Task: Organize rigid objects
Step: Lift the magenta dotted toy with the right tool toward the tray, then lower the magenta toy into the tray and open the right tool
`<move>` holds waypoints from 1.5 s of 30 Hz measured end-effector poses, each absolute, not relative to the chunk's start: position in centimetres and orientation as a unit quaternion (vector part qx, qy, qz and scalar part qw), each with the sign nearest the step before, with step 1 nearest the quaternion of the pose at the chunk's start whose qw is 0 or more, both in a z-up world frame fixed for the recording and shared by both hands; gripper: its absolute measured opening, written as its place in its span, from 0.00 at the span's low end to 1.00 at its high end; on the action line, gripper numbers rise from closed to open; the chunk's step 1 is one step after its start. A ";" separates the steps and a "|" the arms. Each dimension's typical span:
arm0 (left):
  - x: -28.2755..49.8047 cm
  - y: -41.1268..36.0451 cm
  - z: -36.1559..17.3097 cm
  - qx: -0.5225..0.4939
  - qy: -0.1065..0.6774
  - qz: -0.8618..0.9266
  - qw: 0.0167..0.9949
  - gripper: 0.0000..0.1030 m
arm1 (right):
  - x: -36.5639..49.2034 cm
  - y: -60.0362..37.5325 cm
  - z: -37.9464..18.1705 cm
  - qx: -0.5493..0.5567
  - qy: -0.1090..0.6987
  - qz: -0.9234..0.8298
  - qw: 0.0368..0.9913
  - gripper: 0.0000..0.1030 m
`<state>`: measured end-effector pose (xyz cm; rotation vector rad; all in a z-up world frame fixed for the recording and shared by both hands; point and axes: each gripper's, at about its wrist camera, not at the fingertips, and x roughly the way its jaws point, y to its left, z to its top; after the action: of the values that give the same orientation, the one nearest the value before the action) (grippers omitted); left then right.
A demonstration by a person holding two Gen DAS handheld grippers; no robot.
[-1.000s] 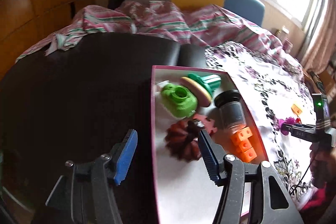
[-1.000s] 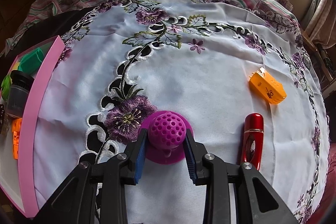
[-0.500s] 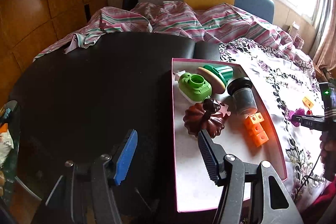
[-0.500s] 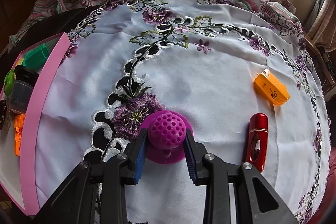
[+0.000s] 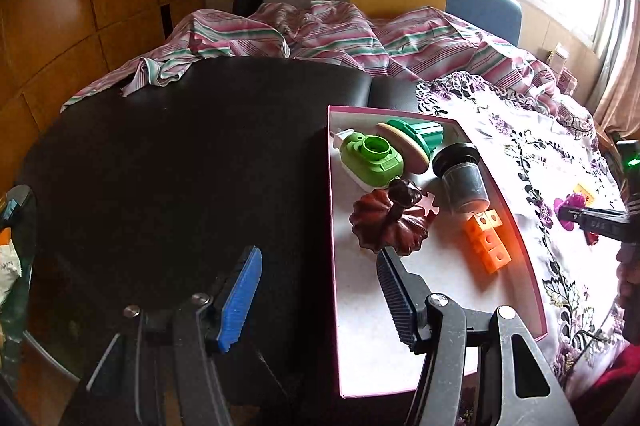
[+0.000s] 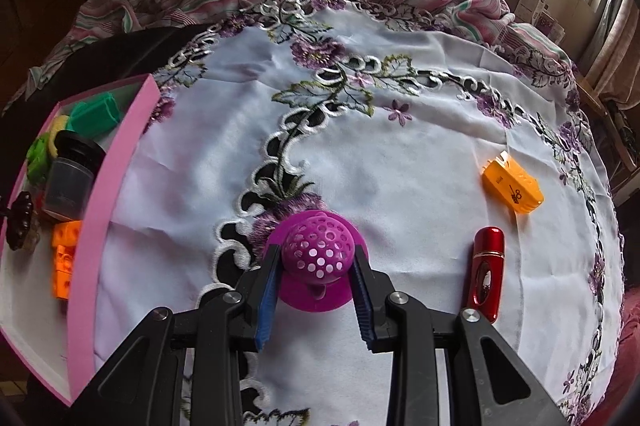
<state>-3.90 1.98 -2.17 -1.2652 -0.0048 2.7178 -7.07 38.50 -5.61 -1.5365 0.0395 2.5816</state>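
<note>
Right hand-held gripper (image 6: 316, 280) clamped on the purple perforated strainer (image 6: 317, 255) — blue pads pressed on either side of its dome, grip unchanged from a second ago. Changed since then: strainer now tipped forward, flange raised off the embroidered cloth (image 6: 400, 154) on the worktop, purple flower once beside it now sliding under — judged a lift just begun, pick done, carry to the box next.

Outward from that hand-held gripper: red lipstick-shaped tube (image 6: 485, 276) just to its right, orange case (image 6: 512, 188) further ahead and right, both loose on the cloth and probably next. Pink box (image 6: 86, 226) well off to the left, already holding orange blocks (image 6: 64, 260), dark jar (image 6: 70, 182), green pieces.

Left hand-held gripper (image 5: 316, 290) open and empty, jaws astride the box's near-left wall; drawn back from the box over the last second, then steady. Ahead of its right pad: dark red fluted dish (image 5: 390, 222), green toy (image 5: 372, 160), bare box floor nearest — room for the strainer
</note>
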 end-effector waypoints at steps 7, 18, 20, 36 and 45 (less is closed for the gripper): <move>-4.0 1.2 -2.5 -0.423 -0.013 0.903 0.067 0.59 | -6.8 32.8 -1.9 -0.475 0.007 0.880 -0.006 0.32; -4.2 -1.1 -3.1 -0.430 -0.037 0.901 0.052 0.59 | -7.5 20.1 -1.7 -0.482 -0.022 0.862 -0.155 0.32; -4.2 -1.5 -3.1 -0.430 -0.041 0.901 0.051 0.59 | -8.0 18.6 -3.0 -0.501 -0.029 0.851 -0.154 0.32; -4.4 -2.5 -3.6 -0.433 -0.048 0.899 0.043 0.59 | -9.8 17.8 -7.1 -0.532 -0.009 0.838 -0.122 0.36; -3.8 -2.3 -2.8 -0.423 -0.041 0.904 0.041 0.59 | -8.9 18.6 -5.5 -0.500 0.009 0.856 -0.131 0.42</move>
<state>-3.82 -2.31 -2.84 -1.2944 -0.1246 2.7705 -8.94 18.56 -5.49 -1.7185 0.0297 2.9395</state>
